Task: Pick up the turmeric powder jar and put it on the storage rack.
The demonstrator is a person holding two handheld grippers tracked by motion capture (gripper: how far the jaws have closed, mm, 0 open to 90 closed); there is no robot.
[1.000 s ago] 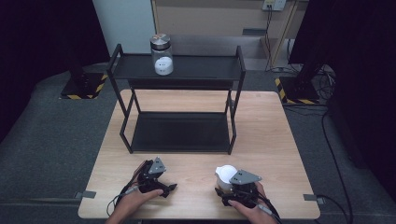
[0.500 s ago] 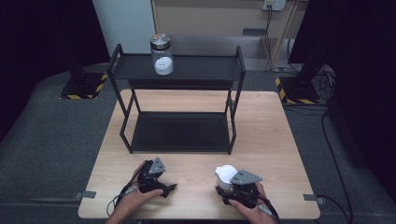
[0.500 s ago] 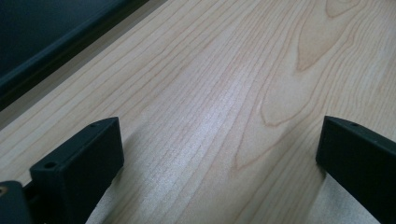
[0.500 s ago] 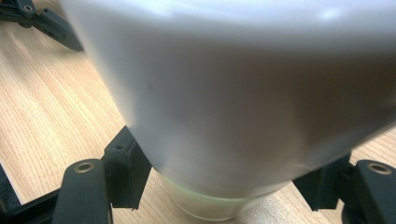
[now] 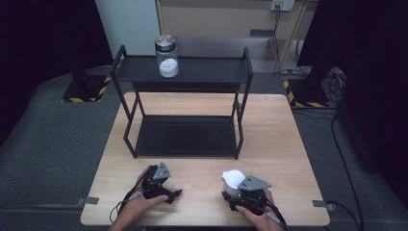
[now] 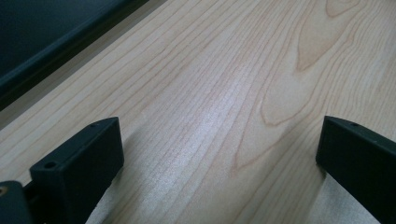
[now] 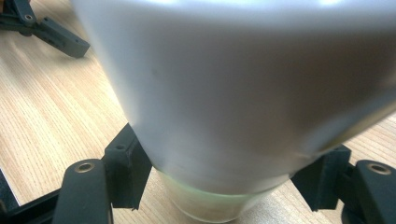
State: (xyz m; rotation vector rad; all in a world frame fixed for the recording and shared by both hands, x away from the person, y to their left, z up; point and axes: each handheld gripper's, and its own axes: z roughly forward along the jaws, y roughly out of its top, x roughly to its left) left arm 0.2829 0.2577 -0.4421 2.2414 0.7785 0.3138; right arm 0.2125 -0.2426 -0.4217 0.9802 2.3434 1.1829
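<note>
Since a second ago the right gripper's (image 5: pixel 235 192) jaws have been closing and are now clamping the white cup (image 5: pixel 233 180) from both sides; neither hand has shifted. The cup is standing on the table (image 5: pixel 284 144) near its front edge, right of centre. The left gripper (image 5: pixel 166 190) is resting beside it, well apart, jaws spread over bare wood. Farther back, a black rack (image 5: pixel 183 72) is carrying a jar (image 5: pixel 166 56) on its top shelf.
</note>
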